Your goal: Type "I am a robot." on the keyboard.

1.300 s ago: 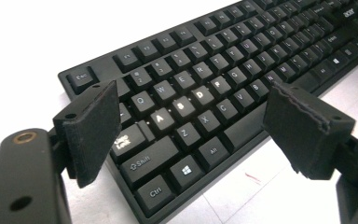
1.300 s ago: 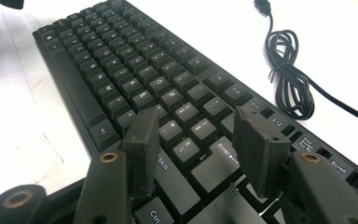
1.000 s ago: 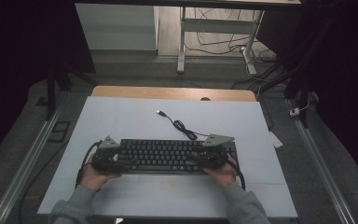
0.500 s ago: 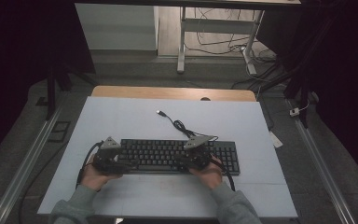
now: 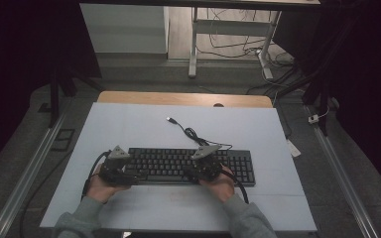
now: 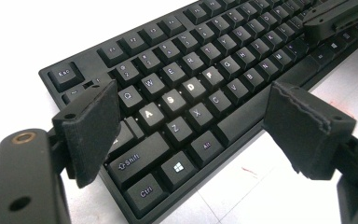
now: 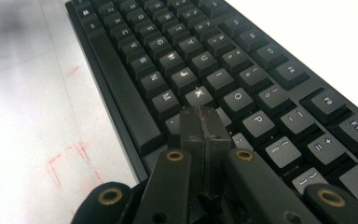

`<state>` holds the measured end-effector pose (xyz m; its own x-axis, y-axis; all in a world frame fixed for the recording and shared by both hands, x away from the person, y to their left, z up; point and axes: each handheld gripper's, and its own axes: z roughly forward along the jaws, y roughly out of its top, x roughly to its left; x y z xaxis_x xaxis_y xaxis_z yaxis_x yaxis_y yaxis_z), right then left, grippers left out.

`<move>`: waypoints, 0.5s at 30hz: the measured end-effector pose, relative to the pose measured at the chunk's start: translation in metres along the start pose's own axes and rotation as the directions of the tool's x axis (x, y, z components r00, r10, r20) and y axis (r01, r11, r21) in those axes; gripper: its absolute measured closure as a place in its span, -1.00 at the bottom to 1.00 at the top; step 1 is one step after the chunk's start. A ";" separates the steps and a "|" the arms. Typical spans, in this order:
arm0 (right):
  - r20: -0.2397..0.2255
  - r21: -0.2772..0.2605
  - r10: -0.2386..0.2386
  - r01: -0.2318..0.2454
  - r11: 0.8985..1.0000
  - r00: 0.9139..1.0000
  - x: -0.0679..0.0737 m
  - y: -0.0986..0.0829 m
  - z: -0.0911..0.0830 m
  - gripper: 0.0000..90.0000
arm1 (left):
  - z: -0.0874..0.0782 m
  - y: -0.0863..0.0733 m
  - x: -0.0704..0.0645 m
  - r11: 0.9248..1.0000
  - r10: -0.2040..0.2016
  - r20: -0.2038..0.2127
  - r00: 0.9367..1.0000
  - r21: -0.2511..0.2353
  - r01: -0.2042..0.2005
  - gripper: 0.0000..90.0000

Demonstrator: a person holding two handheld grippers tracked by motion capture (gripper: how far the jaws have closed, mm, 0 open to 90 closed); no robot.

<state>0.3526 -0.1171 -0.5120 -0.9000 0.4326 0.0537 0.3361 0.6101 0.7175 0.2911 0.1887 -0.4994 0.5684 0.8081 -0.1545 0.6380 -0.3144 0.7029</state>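
A black keyboard point(image 5: 171, 161) lies across the white table mat, and its keys fill much of the left gripper view point(image 6: 205, 70) and right gripper view point(image 7: 191, 51). My left gripper point(image 5: 128, 174) is at the keyboard's left front corner. It is open point(image 6: 196, 130), its pads point(image 6: 91, 126) set wide on either side of the A, S, Z and X keys. My right gripper point(image 5: 197, 171) hovers over the right-hand letter keys. It is shut point(image 7: 204, 126) with nothing between its pads, the tip close above the keys just below K.
The keyboard's cable point(image 5: 192, 134) snakes back across the mat to a loose USB plug point(image 5: 170, 119). The white mat point(image 5: 129, 129) covers the table, with a wooden edge point(image 5: 178, 98) behind it. Faint red marks point(image 7: 65, 161) lie on the mat in front of the keyboard.
My right gripper has slid left from the keyboard's right end to over the letter keys. The left gripper and the keyboard have stayed put.
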 end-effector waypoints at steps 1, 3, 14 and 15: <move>0.000 0.000 0.001 -0.001 1.000 1.000 0.000 -0.001 0.001 0.99 | 0.000 0.000 0.000 1.000 0.000 0.000 1.000 0.000 0.000 -0.59; 0.000 0.002 0.012 -0.012 1.000 1.000 0.000 -0.001 0.000 0.99 | 0.000 0.000 0.000 1.000 0.002 0.000 1.000 0.001 -0.002 -0.59; 0.016 -0.065 0.000 0.001 0.998 1.000 0.000 0.000 -0.007 0.99 | 0.000 0.000 0.000 1.000 0.001 -0.002 1.000 -0.001 -0.001 -0.60; 0.024 -0.077 0.004 -0.002 0.997 1.000 -0.001 0.000 -0.009 0.99 | 0.000 0.000 0.000 1.000 0.000 -0.003 1.000 -0.001 0.000 -0.60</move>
<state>0.3505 -0.1237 -0.5054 -0.8920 0.4504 0.0398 0.3151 0.5562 0.7690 0.2911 0.1893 -0.4996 0.5671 0.8095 -0.1522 0.6370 -0.3140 0.7040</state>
